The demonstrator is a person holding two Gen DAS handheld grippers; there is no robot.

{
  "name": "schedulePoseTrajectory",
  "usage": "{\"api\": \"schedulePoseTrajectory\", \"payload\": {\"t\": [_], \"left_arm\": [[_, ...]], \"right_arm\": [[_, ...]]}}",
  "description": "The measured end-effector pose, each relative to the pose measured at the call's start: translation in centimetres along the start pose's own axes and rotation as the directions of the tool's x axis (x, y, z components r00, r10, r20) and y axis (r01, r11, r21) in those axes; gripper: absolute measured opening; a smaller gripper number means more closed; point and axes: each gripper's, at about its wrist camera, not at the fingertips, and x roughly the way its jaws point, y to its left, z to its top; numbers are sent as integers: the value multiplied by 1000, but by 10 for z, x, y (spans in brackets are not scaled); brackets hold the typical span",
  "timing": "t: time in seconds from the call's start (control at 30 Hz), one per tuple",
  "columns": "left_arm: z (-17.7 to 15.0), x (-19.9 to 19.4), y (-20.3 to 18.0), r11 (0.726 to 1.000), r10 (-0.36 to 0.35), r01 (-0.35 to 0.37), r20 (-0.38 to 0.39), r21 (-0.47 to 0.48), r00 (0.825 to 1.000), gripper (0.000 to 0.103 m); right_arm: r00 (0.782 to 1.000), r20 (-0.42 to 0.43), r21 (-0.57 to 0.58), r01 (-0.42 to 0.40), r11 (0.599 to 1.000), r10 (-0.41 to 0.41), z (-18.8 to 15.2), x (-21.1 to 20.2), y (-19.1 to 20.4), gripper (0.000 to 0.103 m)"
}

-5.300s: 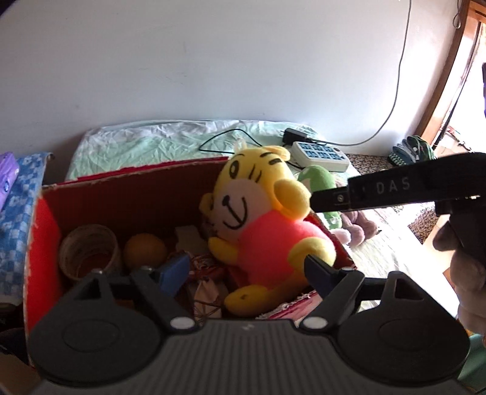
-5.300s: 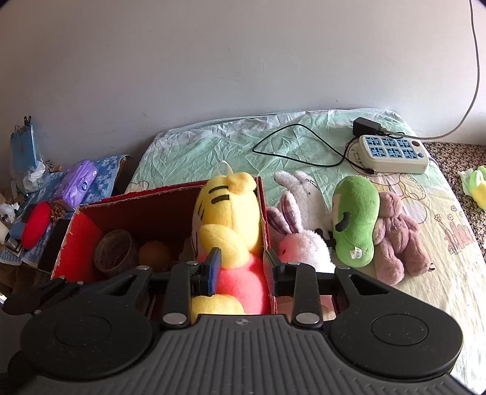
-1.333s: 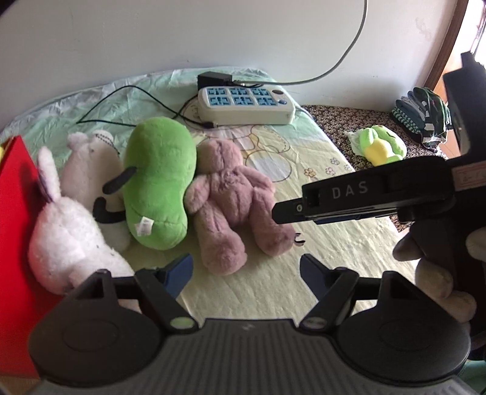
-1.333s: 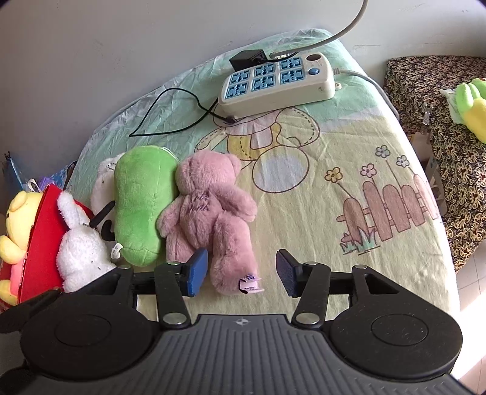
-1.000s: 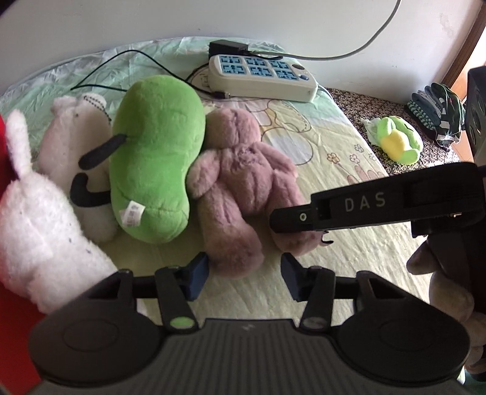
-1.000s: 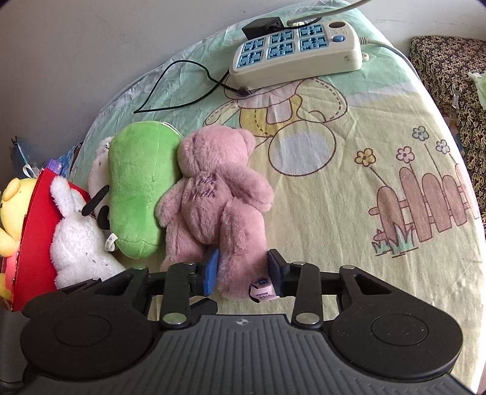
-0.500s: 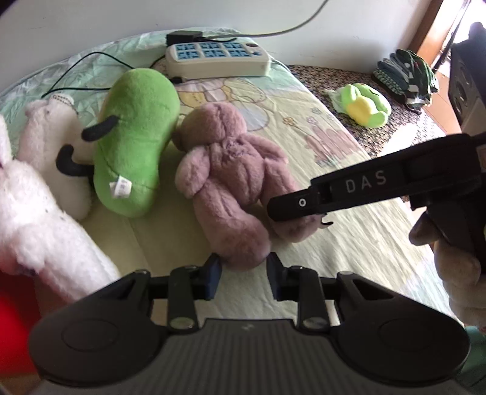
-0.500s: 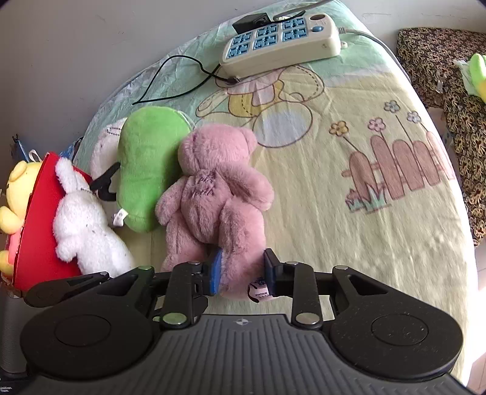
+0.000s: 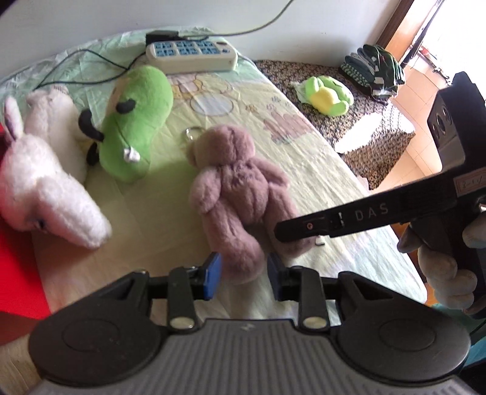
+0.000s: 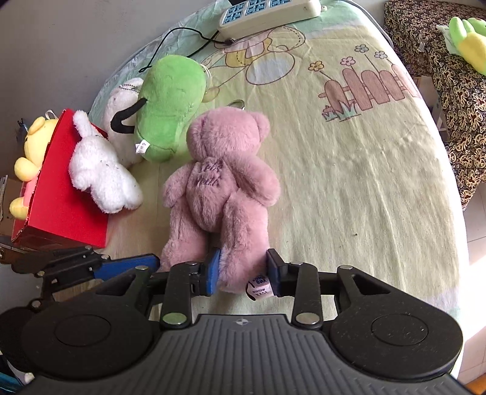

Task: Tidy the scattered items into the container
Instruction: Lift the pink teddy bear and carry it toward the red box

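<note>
The pink teddy bear [image 10: 218,182] lies on the bedsheet [image 10: 364,170] and serves as the landmark, and each of its two legs sits between a pair of tongs.

Far to the bear's left stands the red box [image 10: 60,194], with a yellow stuffed toy [image 10: 30,145] inside it. A white bunny [image 10: 100,176] leans against the box's wall, between the box and the bear. Just left of the bear's head lies a green stuffed toy [image 10: 170,106], close beside it with a narrow strip of sheet between them in the left wrist view. Behind the green toy a second white toy [image 10: 121,97] shows partly.

The left gripper [image 9: 243,270] is narrow, its pads pressed on the bear's left leg. The right gripper [image 10: 243,270] has the other leg between its pads; its jaws are opening, though the pads press into the fur. A sewn tag [image 10: 258,288] hangs at that foot.

Beyond the bear's head, at the sheet's far edge, lies a power strip [image 10: 267,12] with a black cable. Well to the bear's right, on a patterned cloth, sits a small green and yellow toy [image 10: 467,39].
</note>
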Motion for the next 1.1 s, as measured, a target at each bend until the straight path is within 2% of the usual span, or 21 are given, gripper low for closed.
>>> {"api": "schedulePoseTrajectory", "payload": {"t": [0.13,0.2,0.27,0.37,0.47,0.53,0.6,0.8,0.93,1.1], "left_arm": [[20,9,11,996,-29,33,40,-81,999,30],[24,16,12,995,-29,33,42,-94,999,30],[25,23,13,994,-30,34,40,-103,999,30],[26,32,14,994,-15,18,31,-104,999,30],[25,35,19,993,-4,7,30,-116,1000,36],[25,35,24,992,-7,10,30,-124,1000,39],[23,35,29,990,-14,18,28,-136,1000,44],[18,41,33,987,-40,42,15,-153,999,46],[14,47,32,987,-36,34,-10,-157,999,45],[13,47,28,986,-20,20,2,-165,1000,43]], "right_arm": [[993,103,40,-58,998,54,18,-17,-11,40],[991,130,48,-49,998,42,27,-14,-15,44],[991,125,37,-48,998,43,33,-5,-18,44],[990,106,65,-99,993,91,39,9,-25,44],[981,95,108,-177,978,167,43,16,-29,45],[979,79,109,-198,974,190,44,20,-25,45],[979,77,95,-194,976,187,45,21,-19,45],[983,35,73,-184,980,182,46,36,-4,46],[981,65,90,-190,978,185,47,36,-2,40],[983,89,68,-168,983,161,43,30,8,39]]}}
